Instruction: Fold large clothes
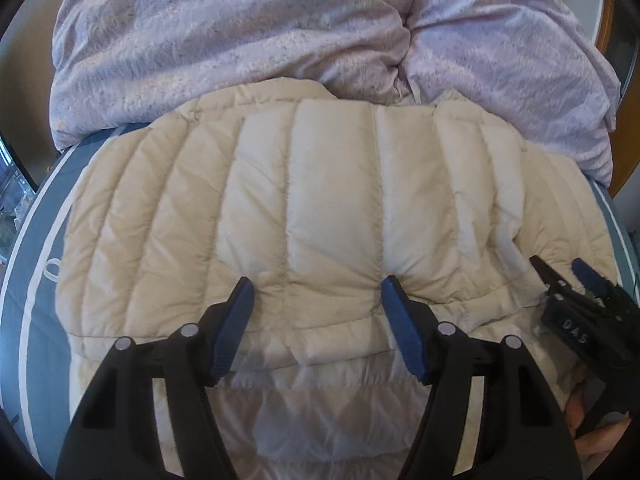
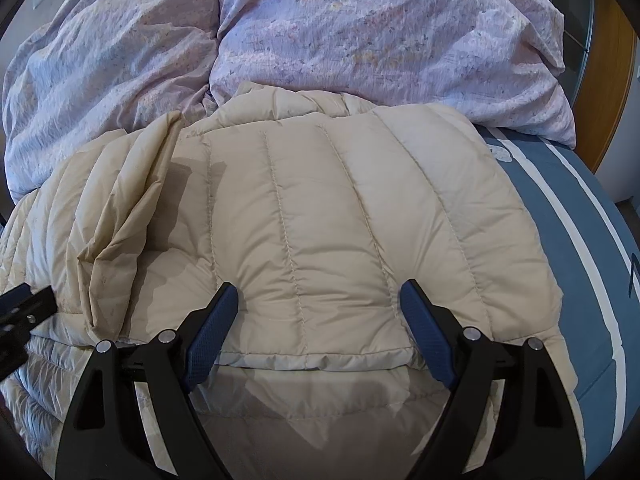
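Note:
A cream quilted down jacket (image 1: 320,208) lies folded on the bed, an upper layer over a lower one; it also shows in the right wrist view (image 2: 320,220). My left gripper (image 1: 318,290) is open, its blue fingertips pressing into the upper layer near its front edge. My right gripper (image 2: 320,294) is open too, fingertips resting on the folded layer's edge. The right gripper also shows in the left wrist view (image 1: 560,268) at the jacket's right side. A loose flap (image 2: 132,200) is bunched at the left.
A lilac crumpled duvet (image 1: 248,40) is heaped behind the jacket, also in the right wrist view (image 2: 360,32). The blue bedsheet with white stripes (image 2: 560,208) shows on both sides (image 1: 36,248). A wooden frame (image 2: 608,60) stands at the far right.

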Tool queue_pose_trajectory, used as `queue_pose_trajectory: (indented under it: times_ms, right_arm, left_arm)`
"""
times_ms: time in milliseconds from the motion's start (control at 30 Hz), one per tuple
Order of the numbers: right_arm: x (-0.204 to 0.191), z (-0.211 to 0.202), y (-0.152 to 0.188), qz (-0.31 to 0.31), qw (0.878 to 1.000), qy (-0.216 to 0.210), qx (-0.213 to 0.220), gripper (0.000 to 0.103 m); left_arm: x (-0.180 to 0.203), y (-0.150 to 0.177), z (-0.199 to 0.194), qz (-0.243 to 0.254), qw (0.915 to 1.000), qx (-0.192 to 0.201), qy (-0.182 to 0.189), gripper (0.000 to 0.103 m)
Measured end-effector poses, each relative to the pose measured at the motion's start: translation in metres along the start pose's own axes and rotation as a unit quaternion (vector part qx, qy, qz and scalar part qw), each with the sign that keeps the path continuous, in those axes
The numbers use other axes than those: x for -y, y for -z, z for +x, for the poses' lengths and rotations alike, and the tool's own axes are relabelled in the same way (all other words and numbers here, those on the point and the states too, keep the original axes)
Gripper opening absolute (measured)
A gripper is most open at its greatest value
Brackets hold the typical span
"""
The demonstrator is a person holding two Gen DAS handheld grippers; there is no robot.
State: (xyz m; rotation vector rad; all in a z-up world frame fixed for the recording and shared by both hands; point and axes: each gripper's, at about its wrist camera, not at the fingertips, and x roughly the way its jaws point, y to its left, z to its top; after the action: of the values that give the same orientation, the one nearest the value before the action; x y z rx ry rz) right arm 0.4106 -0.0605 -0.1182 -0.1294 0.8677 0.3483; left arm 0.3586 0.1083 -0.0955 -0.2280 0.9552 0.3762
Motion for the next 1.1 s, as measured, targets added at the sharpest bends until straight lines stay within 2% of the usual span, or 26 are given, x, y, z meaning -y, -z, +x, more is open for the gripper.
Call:
queue_pose_trajectory:
  times_ms: [167, 300, 433, 633, 867, 1100]
  right_arm:
    - [-0.003, -0.007, -0.001, -0.006, 1.0, 0.001, 0.012, 0.081]
    - [-0.004, -0.024, -0.008, 0.008, 0.999, -0.03, 0.029, 0.074]
    - [-0.013, -0.045, -0.019, 0.007, 0.997, -0.061, 0.054, 0.062]
    - [-0.038, -0.044, -0.029, 0.0, 0.995, -0.093, 0.045, 0.044]
    - [-0.058, -0.04, -0.03, -0.004, 0.994, -0.096, 0.045, 0.04]
    - [-0.062, -0.033, -0.029, -0.007, 0.995, -0.088, 0.039, 0.039]
  left_arm:
    - [0.006, 0.003, 0.007, 0.009, 1.0, 0.001, -0.002, 0.063]
    - [0.01, 0.005, 0.011, 0.015, 0.9999, 0.002, -0.004, 0.063]
    - [0.012, 0.006, 0.012, 0.019, 0.9998, 0.005, -0.007, 0.063]
    - [0.012, 0.006, 0.011, 0.019, 0.9998, 0.005, -0.006, 0.063]
    - [0.012, 0.006, 0.012, 0.02, 0.9997, 0.008, -0.007, 0.063]
    - [0.013, 0.006, 0.011, 0.02, 0.9997, 0.009, -0.006, 0.063]
